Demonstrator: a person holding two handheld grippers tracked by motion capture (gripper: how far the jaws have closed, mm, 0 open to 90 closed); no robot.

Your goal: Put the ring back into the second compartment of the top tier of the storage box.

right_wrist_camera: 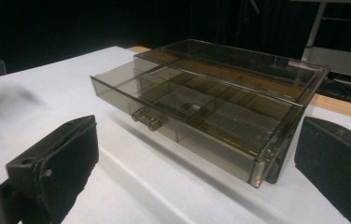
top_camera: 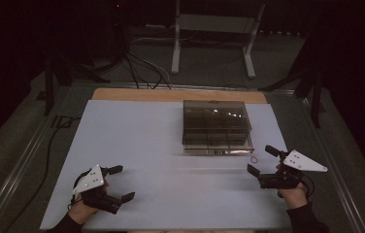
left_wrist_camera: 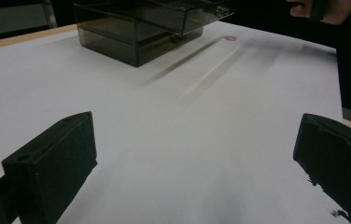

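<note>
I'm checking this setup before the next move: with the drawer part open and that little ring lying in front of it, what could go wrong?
The small ring lies flat on the white tabletop, so the wide-open right gripper may push it away instead of pinching it. The clear box looks light; nudging its part-open drawer could slide the whole box. The open left gripper is far off, not bracing anything.

A: Room is sitting dim; the white worktop (top_camera: 161, 145) is catching the only light, surroundings falling to black.

B: The smoky drawer box (right_wrist_camera: 211, 107) is throwing long soft shadows toward the near edge in the left gripper view. Faint glints are showing on its lid. Near jaws are blurring, grainy throughout.
</note>
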